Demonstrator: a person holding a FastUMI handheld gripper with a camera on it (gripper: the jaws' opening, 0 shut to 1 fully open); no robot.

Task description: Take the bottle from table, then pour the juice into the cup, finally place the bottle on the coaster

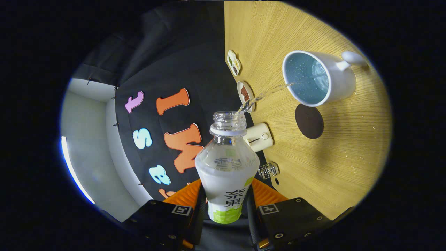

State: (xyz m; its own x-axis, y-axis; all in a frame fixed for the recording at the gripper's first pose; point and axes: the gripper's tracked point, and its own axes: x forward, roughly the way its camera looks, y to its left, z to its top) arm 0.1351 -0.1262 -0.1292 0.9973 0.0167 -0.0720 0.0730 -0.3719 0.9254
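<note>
Holding the bottle (227, 167) between both fingers, our gripper (225, 205) is clamped on its lower body, one finger pressing each side of the label. We see the bottle uncapped, its open neck pointing away from the fingers and tipped toward the cup (315, 77). A thin clear stream (266, 94) leaves the bottle's mouth and arcs across to the cup's rim, where it enters the opening. The bottle looks mostly see-through in its upper part, with a pale label wrapped round the lower part.

We find the cup standing on the wooden table (334, 153), white outside and pale blue inside, its handle turned to the far side from the bottle. Some liquid glints within it. Just beside the cup, nearer our fingers, lies the dark round coaster (309, 121), flat on the wood and bare.

Along the table's edge by the booth wall we note a small divided dish (234, 62), a little plate with something brown on it (245, 93), a cream-coloured box-like device (258, 137) just behind the bottle's neck, and a small clear faceted thing (268, 170) close to the bottle's shoulder
</note>
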